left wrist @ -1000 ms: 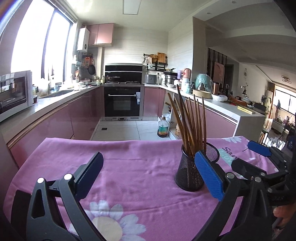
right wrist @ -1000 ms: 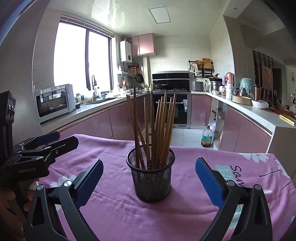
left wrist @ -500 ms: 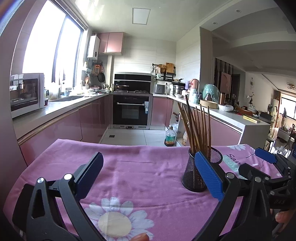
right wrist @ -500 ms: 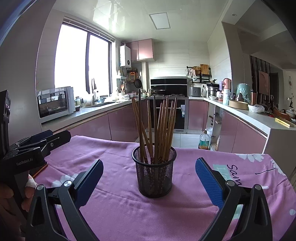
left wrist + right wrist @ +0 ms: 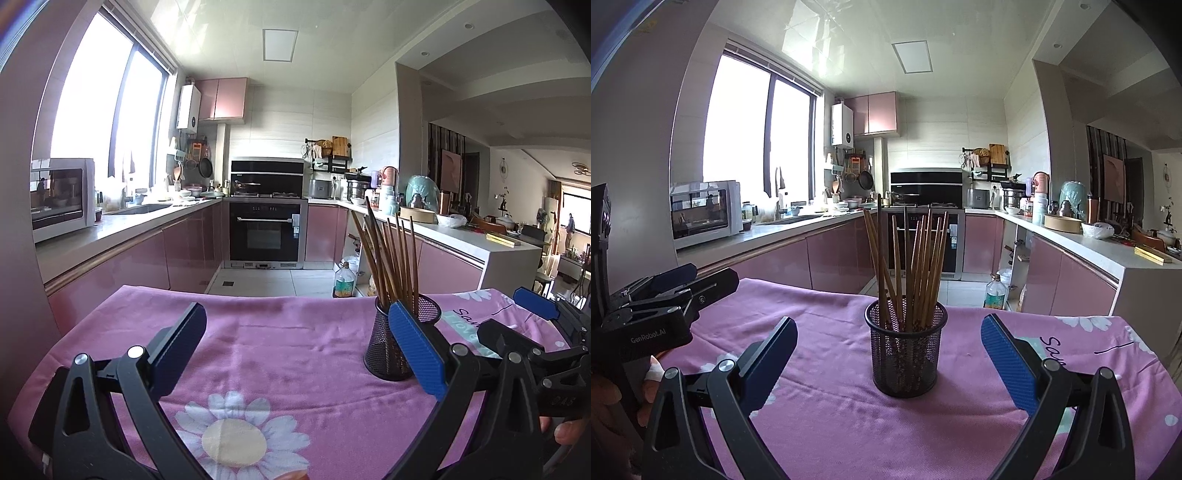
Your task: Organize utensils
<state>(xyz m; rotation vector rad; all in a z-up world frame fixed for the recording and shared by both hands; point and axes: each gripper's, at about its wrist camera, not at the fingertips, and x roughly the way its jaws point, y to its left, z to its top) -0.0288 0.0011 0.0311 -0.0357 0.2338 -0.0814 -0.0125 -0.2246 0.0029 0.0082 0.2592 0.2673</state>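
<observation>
We see the mesh cup (image 5: 905,349) of chopsticks (image 5: 912,266) upright at centre frame on the pink cloth (image 5: 831,417); our right tongs (image 5: 888,360) gape wide and empty before it; our left tongs (image 5: 299,349) likewise wide, the cup right of centre there.

A home kitchen: built-in oven (image 5: 925,236), sink (image 5: 138,209), microwave (image 5: 703,213), apparently pink cabinets (image 5: 982,238).

We see a black wire-mesh metal cup (image 5: 905,349) holding brown wooden chopsticks (image 5: 916,266). The pink flowered tablecloth (image 5: 831,413) is matt cloth; the gripper pads (image 5: 1008,363) look ribbed blue rubber.
</observation>
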